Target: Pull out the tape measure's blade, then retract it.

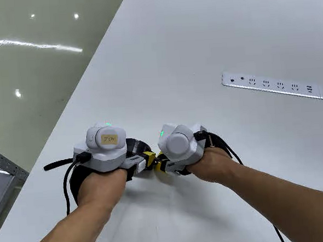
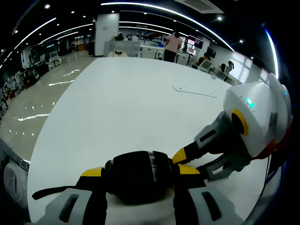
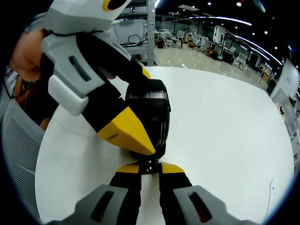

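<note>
Left gripper (image 2: pixel 140 171) and right gripper (image 3: pixel 150 168) clamp black tape measure (image 3: pixel 152 108); label (image 1: pixel 109 139) illegible.

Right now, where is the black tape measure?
The black tape measure is clamped between the left gripper's yellow-tipped jaws, low in the left gripper view, at the white table's near end; the right gripper pinches its front end.

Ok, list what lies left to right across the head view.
glossy grey floor → white-bodied left gripper → white-bodied right gripper → long white power strip
</note>
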